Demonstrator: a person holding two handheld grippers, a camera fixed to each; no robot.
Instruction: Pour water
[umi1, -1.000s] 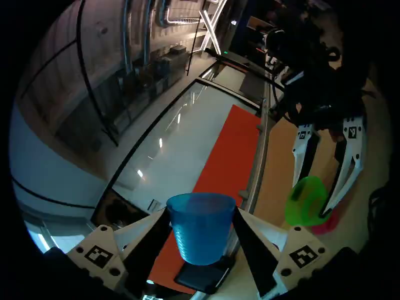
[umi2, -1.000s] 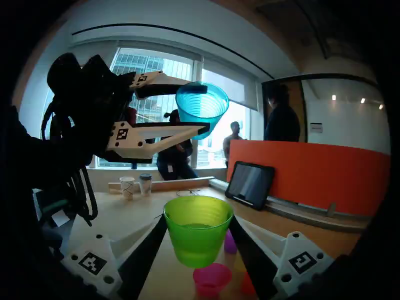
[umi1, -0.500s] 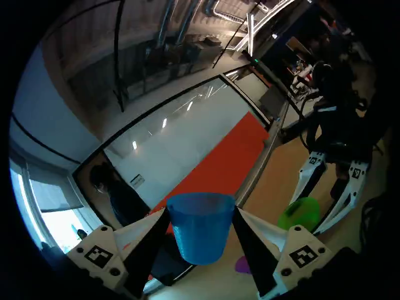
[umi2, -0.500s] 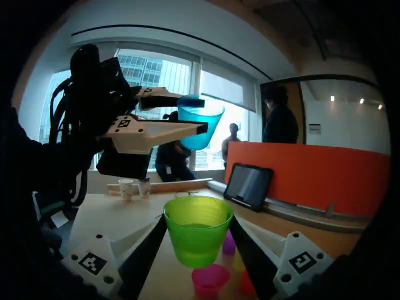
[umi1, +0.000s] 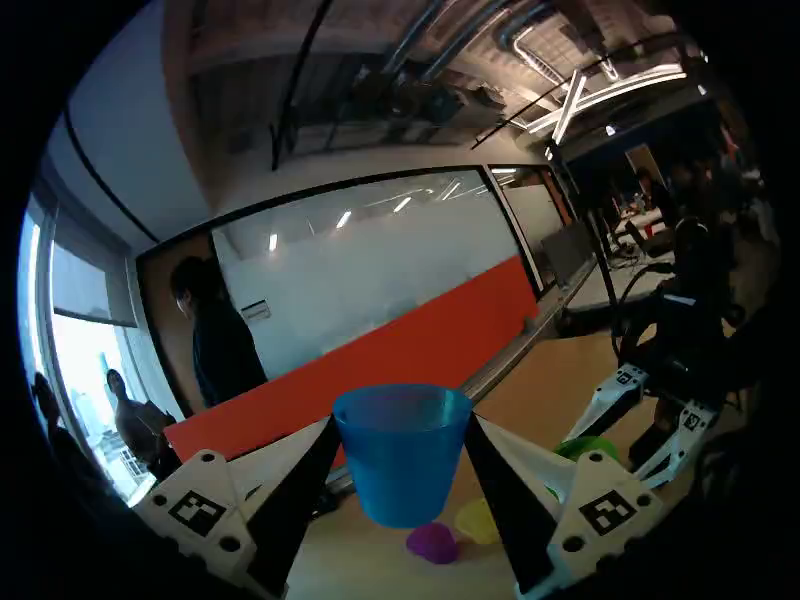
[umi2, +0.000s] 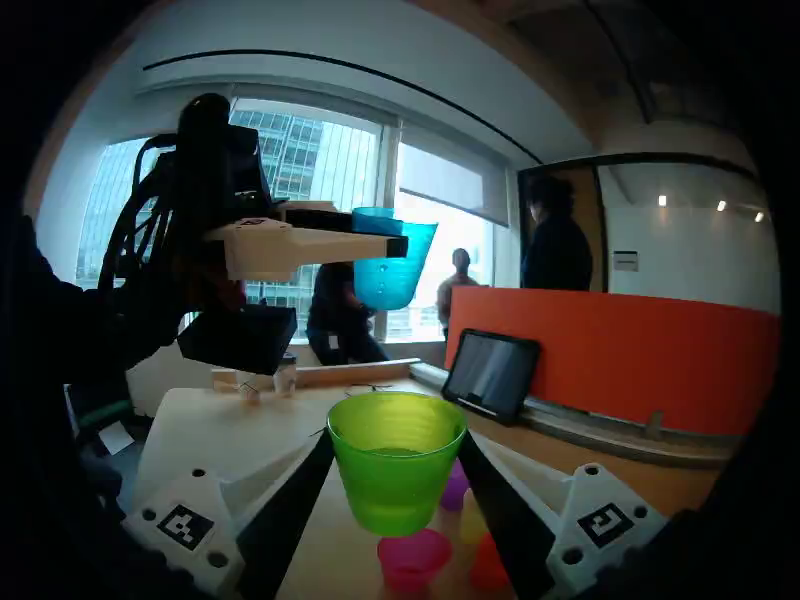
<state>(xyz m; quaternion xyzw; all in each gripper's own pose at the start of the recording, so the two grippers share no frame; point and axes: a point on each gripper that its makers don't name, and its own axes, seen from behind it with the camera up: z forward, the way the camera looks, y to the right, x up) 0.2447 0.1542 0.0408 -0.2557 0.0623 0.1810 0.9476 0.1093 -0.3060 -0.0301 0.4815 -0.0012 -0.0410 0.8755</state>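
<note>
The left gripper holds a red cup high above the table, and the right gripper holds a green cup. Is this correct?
Not quite. The left gripper holds a blue cup, not a red one; the left gripper view shows it. The rest is right: the cup is high above the table, and the right gripper holds a green cup.

Windows: tall panes (umi2: 300, 170) across the far wall, towers outside, daylight pouring in.
Blind: a roller shade (umi2: 445, 175), partway down over the right-hand pane.
Side wall: an orange band (umi2: 620, 345) runs low, with a pale glossy panel (umi1: 380, 255) above it catching reflections.
Ceiling: bare pipes (umi1: 440, 40) up there, and bright strip lights (umi1: 590, 90).
Table: a light wood top (umi2: 200, 440); a dark tablet (umi2: 488, 375) is propped up at its far edge, beside the orange band.
</note>
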